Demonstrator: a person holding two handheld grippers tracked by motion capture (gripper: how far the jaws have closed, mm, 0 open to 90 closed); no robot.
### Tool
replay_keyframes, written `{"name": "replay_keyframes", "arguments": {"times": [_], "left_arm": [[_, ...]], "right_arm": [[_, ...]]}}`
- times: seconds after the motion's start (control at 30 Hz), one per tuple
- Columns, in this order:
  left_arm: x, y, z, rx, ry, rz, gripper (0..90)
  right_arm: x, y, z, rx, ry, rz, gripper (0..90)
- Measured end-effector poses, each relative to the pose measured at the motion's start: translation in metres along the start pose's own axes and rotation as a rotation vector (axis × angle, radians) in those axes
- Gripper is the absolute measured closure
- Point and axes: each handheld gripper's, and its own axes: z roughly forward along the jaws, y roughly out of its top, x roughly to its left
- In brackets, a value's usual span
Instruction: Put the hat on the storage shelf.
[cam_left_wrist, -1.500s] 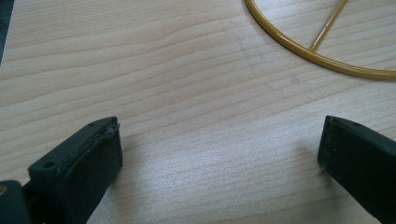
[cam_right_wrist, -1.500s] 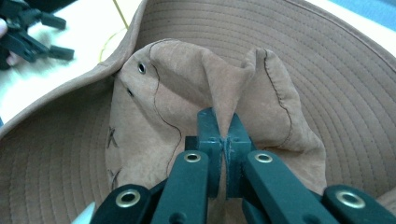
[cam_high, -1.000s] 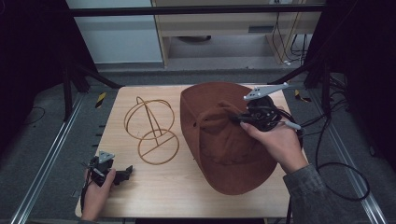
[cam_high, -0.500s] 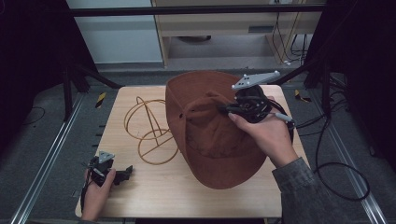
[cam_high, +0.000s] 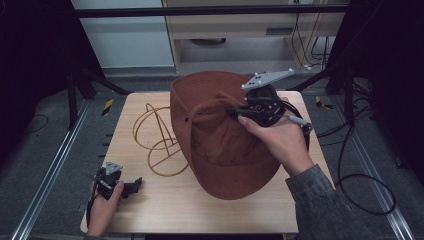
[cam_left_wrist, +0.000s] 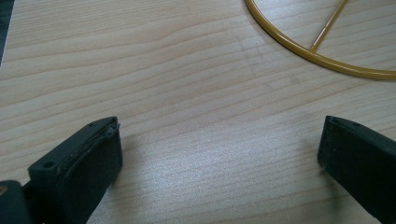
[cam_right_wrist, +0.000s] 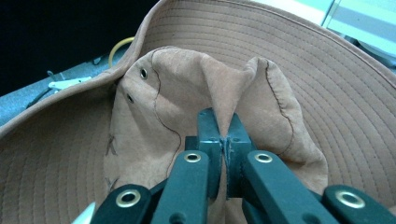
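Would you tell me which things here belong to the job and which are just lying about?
In the job:
- brown hat, pinched at its crown by the right gripper
- yellow wire stand

Lying about:
- left gripper, open, resting on the wooden table

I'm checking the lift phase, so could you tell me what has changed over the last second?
The right gripper, shut on a pinch of the brown hat's crown, has raised the hat, tipping it up off the table and towards the wire hat stand. The left gripper has stayed open, resting near the table's front left corner; the stand is unmoved.
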Motion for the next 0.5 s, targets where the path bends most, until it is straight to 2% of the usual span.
{"name": "replay_keyframes", "arguments": {"times": [0.5], "left_arm": [[0.000, 0.000, 0.000, -0.002, -0.001, 0.001, 0.0]], "right_arm": [[0.015, 0.026, 0.013, -0.029, 0.024, -0.018, 89.1]]}}
